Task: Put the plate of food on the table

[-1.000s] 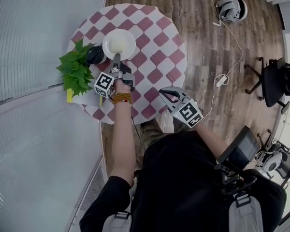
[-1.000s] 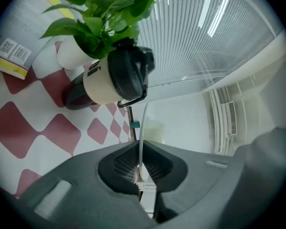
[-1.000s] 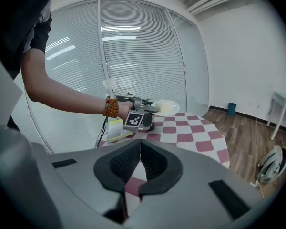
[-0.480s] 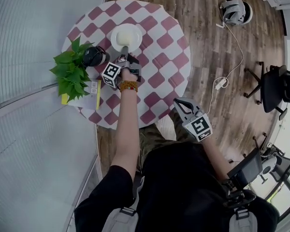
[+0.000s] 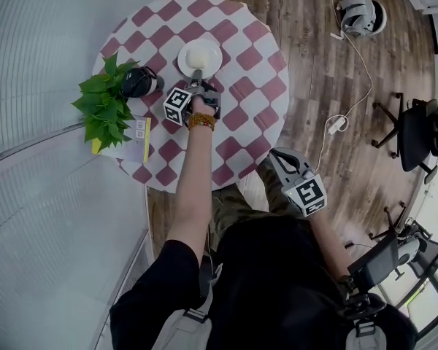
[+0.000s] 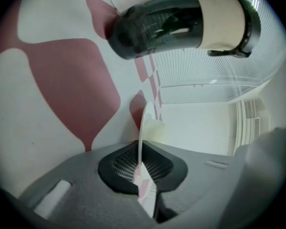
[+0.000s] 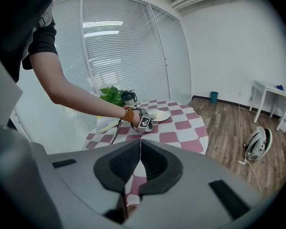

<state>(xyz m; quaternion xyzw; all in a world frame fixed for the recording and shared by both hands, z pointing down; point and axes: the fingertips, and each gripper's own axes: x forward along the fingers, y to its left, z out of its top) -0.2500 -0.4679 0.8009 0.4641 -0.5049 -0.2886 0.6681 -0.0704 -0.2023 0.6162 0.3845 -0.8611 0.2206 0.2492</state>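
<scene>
Since a second ago the left tongs (image 5: 197,77) have reached farther in over the tabletop (image 5: 252,57), taking the plate (image 5: 200,57) from close beside the black jug (image 5: 139,82) toward the middle of the checked cloth; the right tongs (image 5: 277,157) have drawn back off the near edge and now hang beside the person's body.

At present the plate lies over the centre-left squares, apart from the jug and from the green plant (image 5: 104,102); whether its base already touches the cloth or rides just above it cannot be told from the head view. A pale mound of food (image 5: 198,52) sits in its middle. The left gripper view shows those tongs pinched tight on the thin white rim, the pads closed on it from above and below; the right gripper view shows the other pair pressed together with nothing between them.

By its look the plate is stiff, smooth ceramic, so probably slippery at the rim, breakable if dropped, and moderately heavy for a one-sided hold; gripped at one edge it will want to sag at the far side, so it should be kept level lest the food slide. The near rim, where it is held now, seems the only sensible place to take it; release should wait until the base is flat on the cloth.
</scene>
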